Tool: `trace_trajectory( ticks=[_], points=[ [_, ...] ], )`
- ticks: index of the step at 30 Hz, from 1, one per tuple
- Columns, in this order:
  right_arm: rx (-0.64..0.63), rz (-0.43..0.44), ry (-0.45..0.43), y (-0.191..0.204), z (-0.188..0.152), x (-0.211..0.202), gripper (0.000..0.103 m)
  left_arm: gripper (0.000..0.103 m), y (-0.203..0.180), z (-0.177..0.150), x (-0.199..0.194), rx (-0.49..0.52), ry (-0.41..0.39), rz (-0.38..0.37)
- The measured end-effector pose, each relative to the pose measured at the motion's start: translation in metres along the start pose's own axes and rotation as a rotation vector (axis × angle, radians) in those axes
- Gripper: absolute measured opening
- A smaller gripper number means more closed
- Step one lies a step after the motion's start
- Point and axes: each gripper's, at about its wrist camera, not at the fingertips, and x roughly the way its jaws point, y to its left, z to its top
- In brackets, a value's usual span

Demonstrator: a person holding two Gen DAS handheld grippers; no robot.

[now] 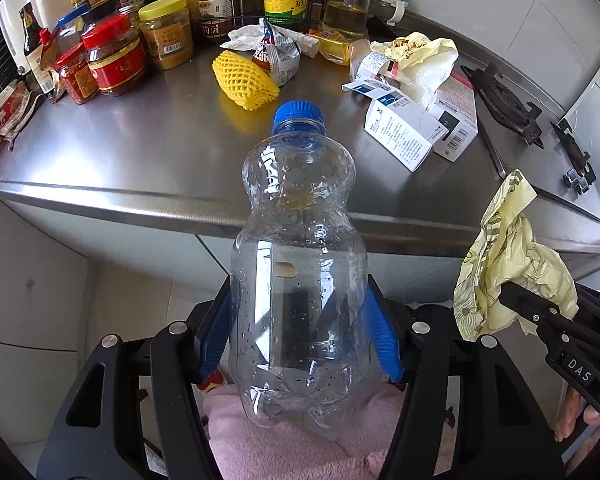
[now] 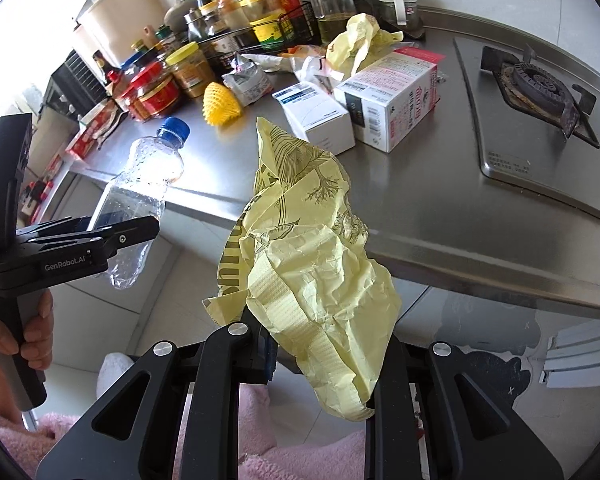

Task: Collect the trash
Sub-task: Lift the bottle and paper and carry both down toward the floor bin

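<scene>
The left tongs pinch a clear plastic bottle by its lower body, blue pads pressed against both sides. The bottle has a blue cap, no label, droplets inside its walls, and a pinched waist; it points cap-forward, held off the front edge of the steel bench. The right tongs are clamped on a crumpled pale-yellow paper wrapper printed with olive line drawings, also held in front of the bench edge.

The left wrist view shows a yellow foam fruit net, white cartons and a second yellow wrapper lying on the bench, with jars behind. Only the right wrist view shows the gas burner in full, and a hand gripping the left tool's handle.
</scene>
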Motion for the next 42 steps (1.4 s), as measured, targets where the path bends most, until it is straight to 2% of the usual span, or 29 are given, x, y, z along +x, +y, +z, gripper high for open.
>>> trace_trajectory(
  ticks=[5, 12, 16, 26, 32, 42],
  points=[
    [-0.025, 0.023, 0.095, 0.011, -0.024, 0.027, 0.021, 0.058, 0.017, -0.031, 0.008, -0.017, 0.058, 0.014],
    [-0.034, 0.015, 0.185, 0.01, -0.051, 0.076, 0.021, 0.058, 0.031, -0.057, 0.058, -0.042, 0.138, 0.037],
    [-0.064, -0.009, 0.192, 0.013, -0.067, 0.103, 0.021, 0.058, 0.036, -0.073, 0.093, -0.042, 0.159, 0.027],
    [0.003, -0.006, 0.189, -0.009, -0.099, 0.195, 0.021, 0.058, 0.047, -0.101, 0.195, -0.018, 0.232, 0.016],
    [0.025, -0.006, 0.203, -0.015, -0.124, 0.261, 0.021, 0.058, 0.059, -0.115, 0.254, -0.007, 0.234, -0.004],
    [0.089, 0.043, 0.248, -0.019, -0.157, 0.357, 0.021, 0.058, 0.08, -0.136, 0.323, 0.03, 0.244, 0.042]
  ],
)
